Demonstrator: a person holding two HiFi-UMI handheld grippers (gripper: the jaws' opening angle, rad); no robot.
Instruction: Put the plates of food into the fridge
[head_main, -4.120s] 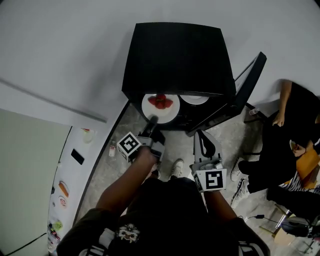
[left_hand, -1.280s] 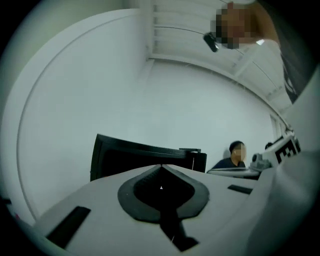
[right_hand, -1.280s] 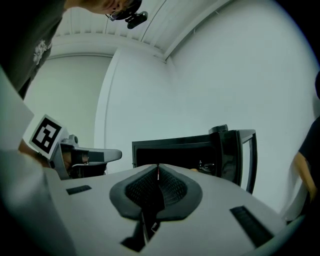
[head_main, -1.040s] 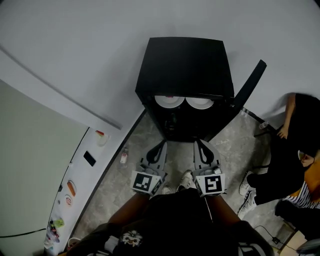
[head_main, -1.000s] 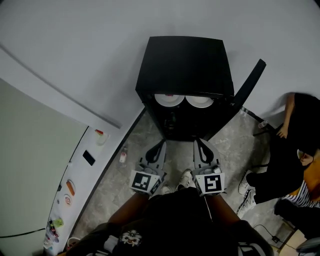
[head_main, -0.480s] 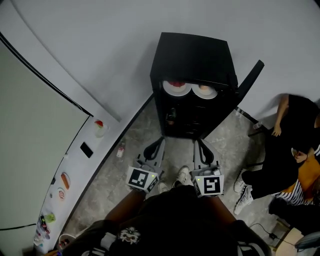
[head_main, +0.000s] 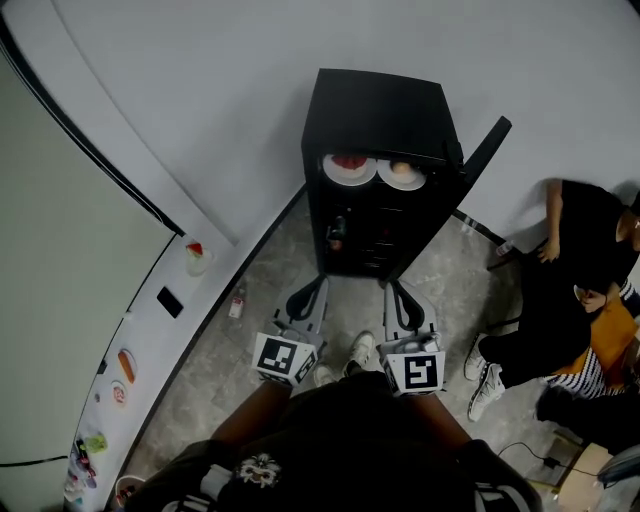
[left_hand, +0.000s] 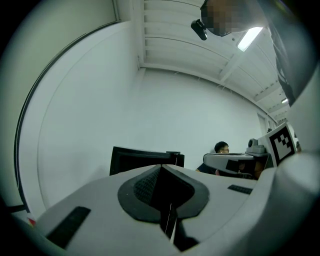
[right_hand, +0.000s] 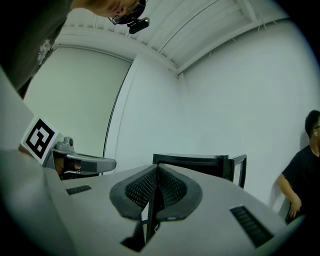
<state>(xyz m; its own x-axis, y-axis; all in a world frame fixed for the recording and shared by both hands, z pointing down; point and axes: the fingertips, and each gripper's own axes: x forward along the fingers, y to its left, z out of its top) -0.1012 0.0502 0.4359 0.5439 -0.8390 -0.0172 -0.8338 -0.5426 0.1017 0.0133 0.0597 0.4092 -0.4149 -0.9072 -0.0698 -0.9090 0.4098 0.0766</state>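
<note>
A small black fridge (head_main: 378, 110) stands against the wall with its door (head_main: 483, 160) swung open to the right. On its top shelf sit two white plates: one with red food (head_main: 349, 166) at the left and one with pale orange food (head_main: 402, 172) at the right. My left gripper (head_main: 312, 293) and right gripper (head_main: 394, 292) are both shut and empty, held side by side well in front of the fridge, pointing at it. The fridge top (left_hand: 145, 155) shows over the left gripper's shut jaws, and the fridge (right_hand: 197, 162) likewise shows in the right gripper view.
A long white counter (head_main: 150, 340) with small items runs along the left wall. A small bottle (head_main: 237, 299) stands on the floor beside it. People sit at the right (head_main: 570, 280). My shoes (head_main: 355, 355) show on the grey floor between the grippers.
Both grippers have drawn back from the fridge, staying shut. The view has shifted so both plates' food now shows on the top shelf.
</note>
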